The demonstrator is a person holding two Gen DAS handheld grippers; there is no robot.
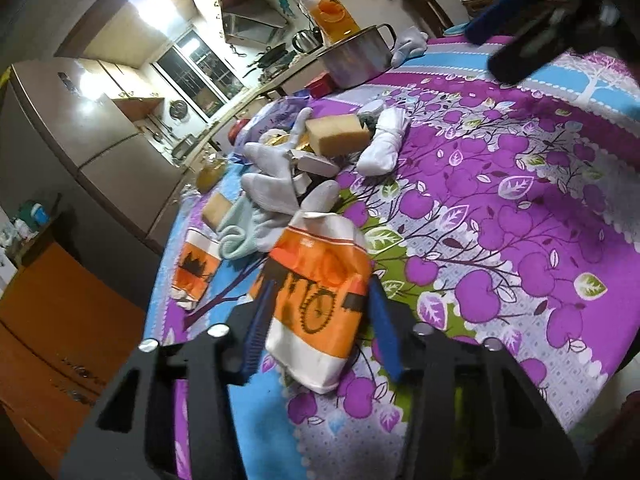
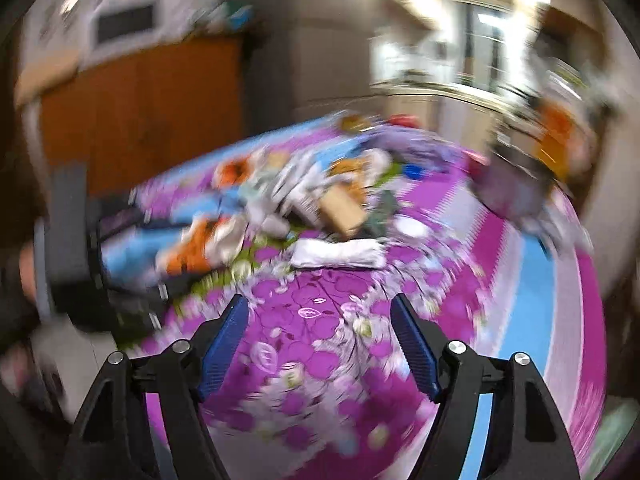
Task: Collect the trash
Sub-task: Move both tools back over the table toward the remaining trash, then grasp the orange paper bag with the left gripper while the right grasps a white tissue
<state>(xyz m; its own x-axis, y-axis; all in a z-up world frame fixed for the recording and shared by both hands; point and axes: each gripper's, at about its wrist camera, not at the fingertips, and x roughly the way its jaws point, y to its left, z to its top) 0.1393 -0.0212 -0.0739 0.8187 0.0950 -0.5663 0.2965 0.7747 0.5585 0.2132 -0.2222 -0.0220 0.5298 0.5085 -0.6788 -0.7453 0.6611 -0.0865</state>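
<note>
A crumpled orange and white paper cup point(image 1: 320, 300) with a bicycle print lies on the purple flowered tablecloth point(image 1: 500, 220). My left gripper point(image 1: 320, 332) has its blue pads against both sides of the cup. The same cup shows blurred in the right wrist view point(image 2: 192, 252). My right gripper point(image 2: 316, 340) hangs open over bare cloth with nothing between its fingers; it also appears, blurred, at the top right of the left wrist view point(image 1: 500, 40). A second orange cup point(image 1: 196, 268) lies near the table's left edge.
A pile beyond the cup holds white gloves point(image 1: 272, 184), a pale blue sock point(image 1: 236, 236), a tan sponge block point(image 1: 336, 134) and a rolled white sock point(image 1: 384, 148). A steel pot point(image 1: 356, 60) and a juice bottle point(image 1: 330, 8) stand at the far edge.
</note>
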